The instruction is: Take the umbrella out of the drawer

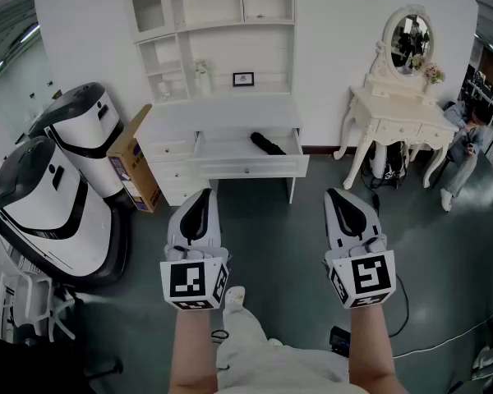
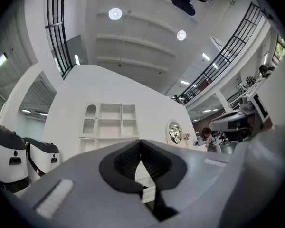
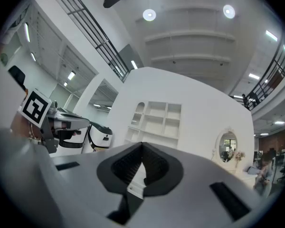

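Left gripper (image 1: 201, 195) & right gripper (image 1: 338, 195) both hang w/ jaws pressed together, nothing btwn them, well short of the desk (image 1: 230, 110). Beyond them the drawer (image 1: 246, 169) stands open; the black umbrella (image 1: 268, 144) lies inside, toward its right end. Best bet imo: step closer, spread right jaws first, drop in from above, pinch the umbrella mid-length, lift clear of the drawer front.
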Demonstrator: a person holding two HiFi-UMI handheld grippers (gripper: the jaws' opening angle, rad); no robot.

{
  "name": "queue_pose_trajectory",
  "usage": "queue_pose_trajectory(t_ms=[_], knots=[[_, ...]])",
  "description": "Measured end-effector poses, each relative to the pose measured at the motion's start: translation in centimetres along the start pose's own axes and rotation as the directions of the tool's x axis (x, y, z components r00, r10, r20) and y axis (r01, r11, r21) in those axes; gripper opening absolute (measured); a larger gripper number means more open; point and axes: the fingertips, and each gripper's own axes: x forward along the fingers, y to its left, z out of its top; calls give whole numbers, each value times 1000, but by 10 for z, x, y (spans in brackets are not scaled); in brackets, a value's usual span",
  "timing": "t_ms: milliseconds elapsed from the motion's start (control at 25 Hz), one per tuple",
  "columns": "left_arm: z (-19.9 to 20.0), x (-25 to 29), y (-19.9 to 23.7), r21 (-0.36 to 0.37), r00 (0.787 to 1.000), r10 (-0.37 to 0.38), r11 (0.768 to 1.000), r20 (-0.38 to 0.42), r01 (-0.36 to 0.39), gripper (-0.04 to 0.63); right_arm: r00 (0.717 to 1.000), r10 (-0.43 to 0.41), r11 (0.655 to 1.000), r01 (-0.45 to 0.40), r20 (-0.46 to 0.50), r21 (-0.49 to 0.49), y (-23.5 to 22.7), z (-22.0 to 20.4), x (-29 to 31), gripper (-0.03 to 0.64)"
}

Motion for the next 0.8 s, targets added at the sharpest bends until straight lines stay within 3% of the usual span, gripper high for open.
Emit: queue_pose_trajectory(t_ms=[400,800], knots=[[-10,23,13,2,1000,3,1000,-19,-3,8,999,31,999,-29,-29,39,-7,-15,26,8],[-39,97,40,-26,999,13,1000,-39,-14,8,997,-13,999,15,-72,34,-41,-42,97,8]])
